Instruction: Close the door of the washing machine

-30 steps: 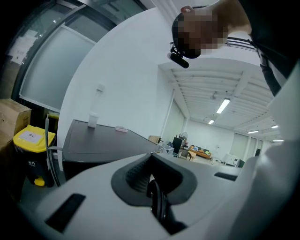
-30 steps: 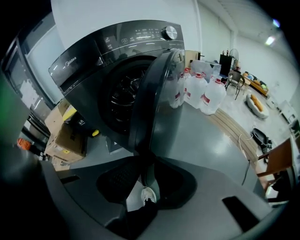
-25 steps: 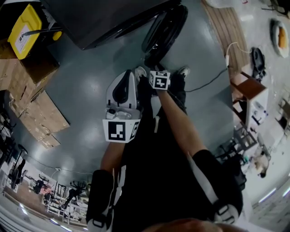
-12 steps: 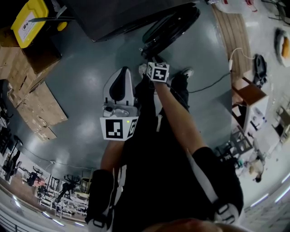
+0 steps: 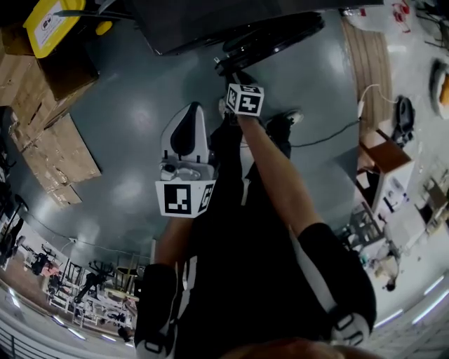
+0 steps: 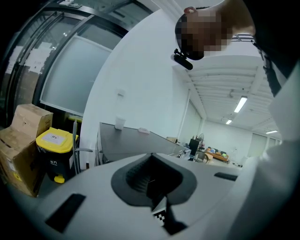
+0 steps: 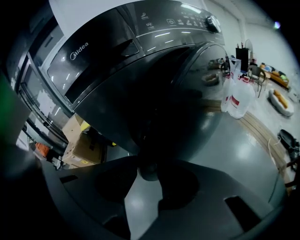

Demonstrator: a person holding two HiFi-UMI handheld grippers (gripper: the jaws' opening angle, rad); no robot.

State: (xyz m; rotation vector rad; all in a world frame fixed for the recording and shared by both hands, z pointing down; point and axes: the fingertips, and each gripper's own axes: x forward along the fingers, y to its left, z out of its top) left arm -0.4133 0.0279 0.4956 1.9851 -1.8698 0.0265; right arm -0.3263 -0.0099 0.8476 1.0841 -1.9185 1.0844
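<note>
The right gripper (image 5: 233, 78) is held out in front of the person at arm's length, tilted down, its tips right up at the lower rim of the door (image 5: 275, 41). Its jaws have just been opening and now stand apart. The right gripper view shows grey floor (image 7: 136, 201) through the gap, and nothing is pinched between the pads. A dark rounded bit of the door's edge sits just at the tips.

The left gripper (image 5: 192, 109) hangs back, nearer the person's body and well short of the machine. Its jaws are brought together with nothing in them, as the left gripper view shows.

The washing machine (image 5: 210, 19) is a dark front-loader at the top of the head view. Its round black door stands swung out from the front, not yet shut. In the right gripper view the door's (image 7: 187, 112) bulging face fills the middle of the picture under the control panel (image 7: 187, 21).

A yellow bin (image 5: 48, 26) and cardboard boxes (image 5: 52, 151) sit off to the left. A cable (image 5: 330, 130) trails across the floor on the right.
</note>
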